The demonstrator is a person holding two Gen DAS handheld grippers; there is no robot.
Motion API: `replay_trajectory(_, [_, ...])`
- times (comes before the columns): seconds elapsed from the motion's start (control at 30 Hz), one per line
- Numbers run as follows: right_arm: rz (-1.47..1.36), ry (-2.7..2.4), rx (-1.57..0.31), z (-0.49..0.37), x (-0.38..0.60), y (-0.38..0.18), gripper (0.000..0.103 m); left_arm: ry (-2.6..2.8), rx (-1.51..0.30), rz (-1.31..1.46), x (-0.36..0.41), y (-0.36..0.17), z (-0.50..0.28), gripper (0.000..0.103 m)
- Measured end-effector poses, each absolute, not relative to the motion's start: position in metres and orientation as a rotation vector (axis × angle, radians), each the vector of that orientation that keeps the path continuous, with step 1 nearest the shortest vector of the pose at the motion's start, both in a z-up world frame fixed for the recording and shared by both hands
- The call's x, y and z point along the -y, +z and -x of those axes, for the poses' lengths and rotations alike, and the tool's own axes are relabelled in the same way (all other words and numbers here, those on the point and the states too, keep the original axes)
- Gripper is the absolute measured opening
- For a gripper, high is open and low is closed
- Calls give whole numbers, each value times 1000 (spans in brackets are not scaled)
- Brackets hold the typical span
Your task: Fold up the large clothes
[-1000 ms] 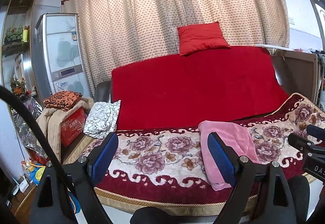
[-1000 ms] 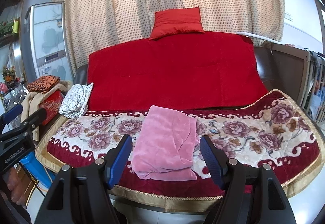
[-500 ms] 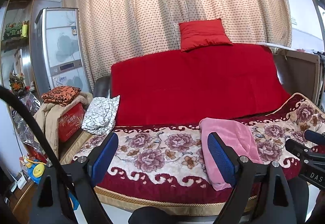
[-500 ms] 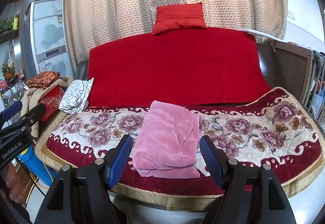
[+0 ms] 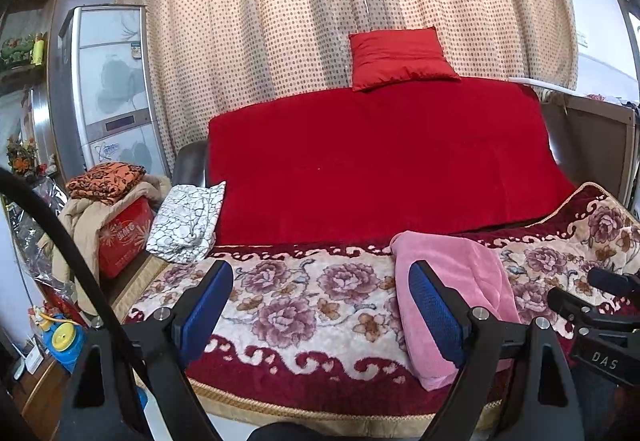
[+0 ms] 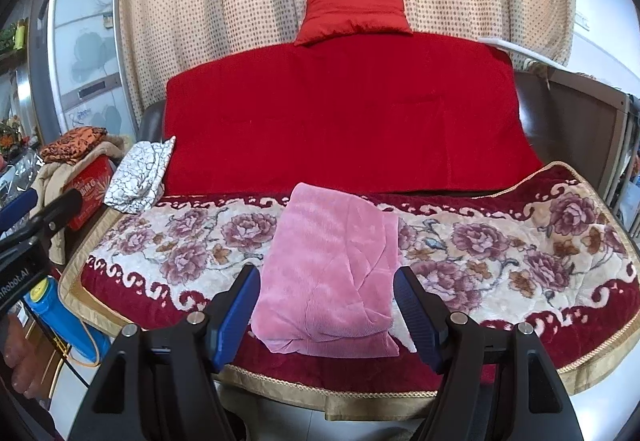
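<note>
We hold both hand-held grippers spread wide and empty: the left hand-held gripper (image 5: 320, 309) and the right hand-held gripper (image 6: 327, 307) hover short of the sofa's front edge. The folded pink fleece garment (image 6: 332, 269) lies on the floral red-and-cream sofa blanket (image 6: 500, 253), at twelve o'clock from the right gripper and at two o'clock from the left. A patterned white-and-black folded cloth (image 5: 186, 219) sits at ten o'clock, on the sofa's end.

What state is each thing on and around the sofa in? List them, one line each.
Pink garment: folded, lying flat on the floral blanket.
Floral blanket: spread over the seat.
Red cover: draped over the backrest.
Red cushion: resting on top of the backrest.
White patterned cloth: folded, on the sofa's arm.
Left gripper: open, empty.
Right gripper: open, empty.
</note>
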State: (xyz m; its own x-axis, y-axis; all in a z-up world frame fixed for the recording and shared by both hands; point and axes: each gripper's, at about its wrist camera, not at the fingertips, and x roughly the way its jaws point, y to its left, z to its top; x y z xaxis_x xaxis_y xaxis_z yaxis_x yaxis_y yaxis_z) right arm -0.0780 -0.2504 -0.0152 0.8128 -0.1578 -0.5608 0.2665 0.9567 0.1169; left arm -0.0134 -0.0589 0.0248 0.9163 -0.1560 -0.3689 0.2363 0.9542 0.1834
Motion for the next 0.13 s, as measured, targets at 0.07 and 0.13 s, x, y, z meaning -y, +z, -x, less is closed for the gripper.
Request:
replay_trajectory(0.07, [-188,-225,-588,69,252,-19,73,-211,-366,-214,61,21,4,90])
replay_trajectory(0.13, [-189,-221,-595,60,256,-23,73,-229,-399,-208,66,16,-11,90])
